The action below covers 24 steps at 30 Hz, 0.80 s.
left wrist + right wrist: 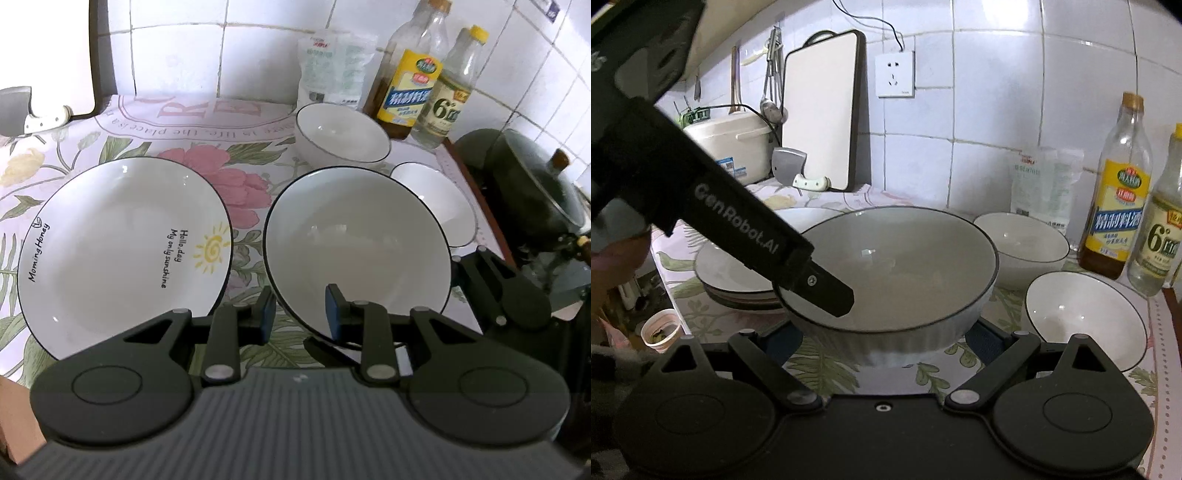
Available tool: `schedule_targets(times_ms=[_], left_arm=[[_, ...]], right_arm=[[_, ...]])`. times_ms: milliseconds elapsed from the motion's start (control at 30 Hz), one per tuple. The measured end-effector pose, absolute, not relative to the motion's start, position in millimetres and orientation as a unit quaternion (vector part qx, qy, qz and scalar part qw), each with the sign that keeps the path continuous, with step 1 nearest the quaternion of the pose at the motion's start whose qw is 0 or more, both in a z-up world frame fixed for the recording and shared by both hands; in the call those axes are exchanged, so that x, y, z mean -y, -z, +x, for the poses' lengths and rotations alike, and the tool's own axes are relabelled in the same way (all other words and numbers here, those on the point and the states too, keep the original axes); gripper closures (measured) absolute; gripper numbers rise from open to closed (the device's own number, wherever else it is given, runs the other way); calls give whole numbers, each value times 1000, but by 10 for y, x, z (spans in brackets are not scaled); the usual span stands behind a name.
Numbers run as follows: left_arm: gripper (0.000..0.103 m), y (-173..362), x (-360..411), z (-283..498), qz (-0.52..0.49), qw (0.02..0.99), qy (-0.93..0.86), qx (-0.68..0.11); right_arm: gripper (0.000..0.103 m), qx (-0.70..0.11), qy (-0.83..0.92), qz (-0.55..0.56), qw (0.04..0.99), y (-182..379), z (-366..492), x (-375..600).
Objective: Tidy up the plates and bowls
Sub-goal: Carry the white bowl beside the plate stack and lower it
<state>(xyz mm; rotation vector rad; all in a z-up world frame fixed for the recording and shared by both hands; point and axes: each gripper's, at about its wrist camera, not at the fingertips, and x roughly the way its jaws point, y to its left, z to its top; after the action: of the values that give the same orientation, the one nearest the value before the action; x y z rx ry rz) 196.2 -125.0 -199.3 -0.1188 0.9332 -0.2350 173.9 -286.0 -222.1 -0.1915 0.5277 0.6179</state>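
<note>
A large white bowl (354, 240) with a dark rim and ribbed outer wall (905, 266) hangs low over the floral cloth (221, 162). My left gripper (300, 314) is shut on its near rim, one finger (827, 295) inside and the other outside. From the opposite side my right gripper (884, 341) straddles the bowl's lower wall, its blue pads against both sides. A printed plate (122, 251) lies to the left, the top of a short stack (731, 273). Two small bowls (340, 133) (443, 206) stand behind, seen to the right in the right wrist view (1023, 240) (1086, 317).
Two bottles (410, 85) (450, 92) and a white bag (332, 66) line the tiled wall. A dark lidded pot (532, 192) sits past the counter's right edge. A chopping board (820, 110), cleaver (788, 160) and rice cooker (727, 140) stand far left; a paper cup (661, 332) lies below.
</note>
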Motion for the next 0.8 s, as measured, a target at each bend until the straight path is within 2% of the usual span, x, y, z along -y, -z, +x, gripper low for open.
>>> schedule_targets(times_ms=[300, 600, 800], left_arm=[[76, 2208, 1346, 2078, -45, 879, 98, -464], [76, 2297, 1393, 2159, -43, 873, 94, -477], [76, 2337, 1335, 2156, -66, 869, 91, -482]], right_arm=[[7, -269, -306, -101, 908, 2436, 1896, 2878], [7, -287, -285, -56, 913, 2626, 1936, 2907], [7, -299, -266, -65, 914, 2632, 1898, 2823]])
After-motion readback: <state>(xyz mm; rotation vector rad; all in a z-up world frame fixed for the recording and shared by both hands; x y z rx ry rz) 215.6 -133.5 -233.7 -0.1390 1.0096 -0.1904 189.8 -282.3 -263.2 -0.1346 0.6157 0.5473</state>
